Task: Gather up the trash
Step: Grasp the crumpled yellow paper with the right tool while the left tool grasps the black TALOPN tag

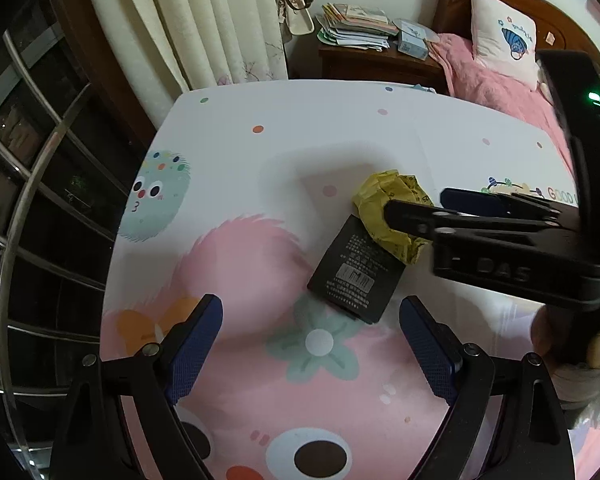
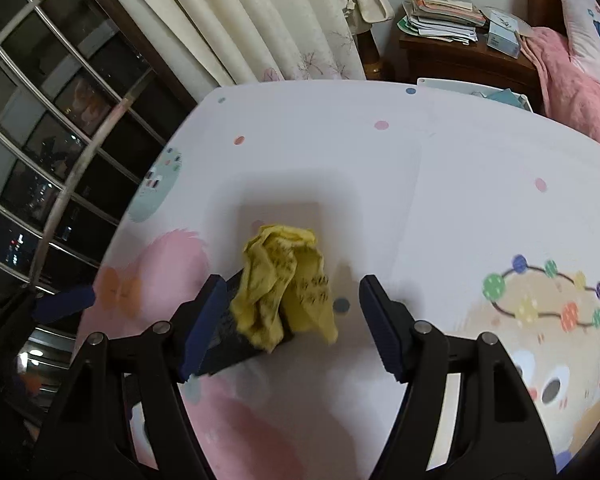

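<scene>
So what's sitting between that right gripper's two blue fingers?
In the right wrist view, the crumpled yellow paper lies between the open right gripper's fingers, partly over a black packet.

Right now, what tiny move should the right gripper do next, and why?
Probably ease the right gripper a little lower and shut it on the yellow wrapper. Its jaws stand open with the wrapper between them, untouched. The wrapper lies partly on the black packet, so a gentle pinch on the wrapper alone seems best. The left gripper is open too, near the packet.
</scene>
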